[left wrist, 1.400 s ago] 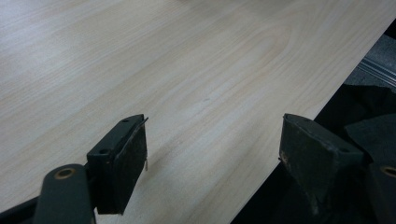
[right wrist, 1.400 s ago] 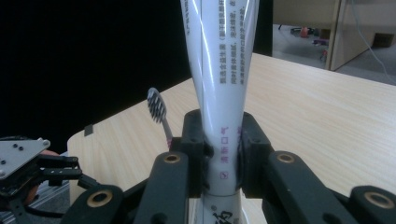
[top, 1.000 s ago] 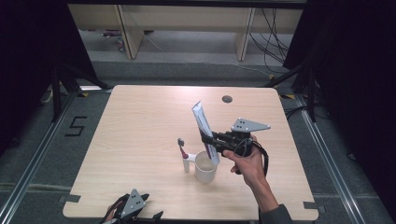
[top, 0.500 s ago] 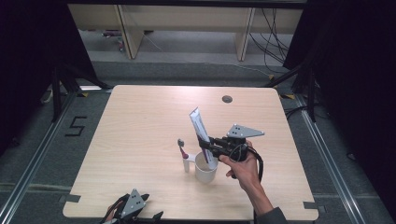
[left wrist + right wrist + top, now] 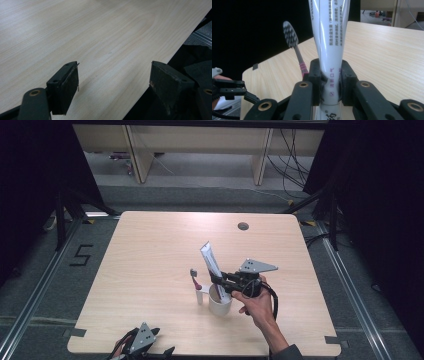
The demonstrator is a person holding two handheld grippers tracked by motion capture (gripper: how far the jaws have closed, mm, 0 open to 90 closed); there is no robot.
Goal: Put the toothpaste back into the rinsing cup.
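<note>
Table [image 5: 150, 270]: light wood; work takes place right of centre, towards the near edge.
White cup [image 5: 220, 306]: upright on the table, directly below the right gripper; a toothbrush [image 5: 195, 281] stands at its left side, head up.
Toothpaste tube [image 5: 212, 265]: long axis steep, crimped end tilted up, far and left; lower end is in the cup mouth.
Right gripper [image 5: 220, 282]: jaws clamped on the lower part of the tube, pads pressing both sides in the right gripper view [image 5: 329, 85]; approaches from the right of the cup.
Left gripper [image 5: 142, 347]: at the near edge, left of the cup and well apart; jaws spread wide over bare wood [image 5: 113, 82], holding nothing.
Nearer hand: the right; it already carries the tube.
Key relation: the cup lies straight beneath the tube end, so the remaining travel appears to be downward along the tube axis.
Change from earlier frames: tube and right gripper sit lower, tube end now in the cup; left gripper unmoved.
</note>
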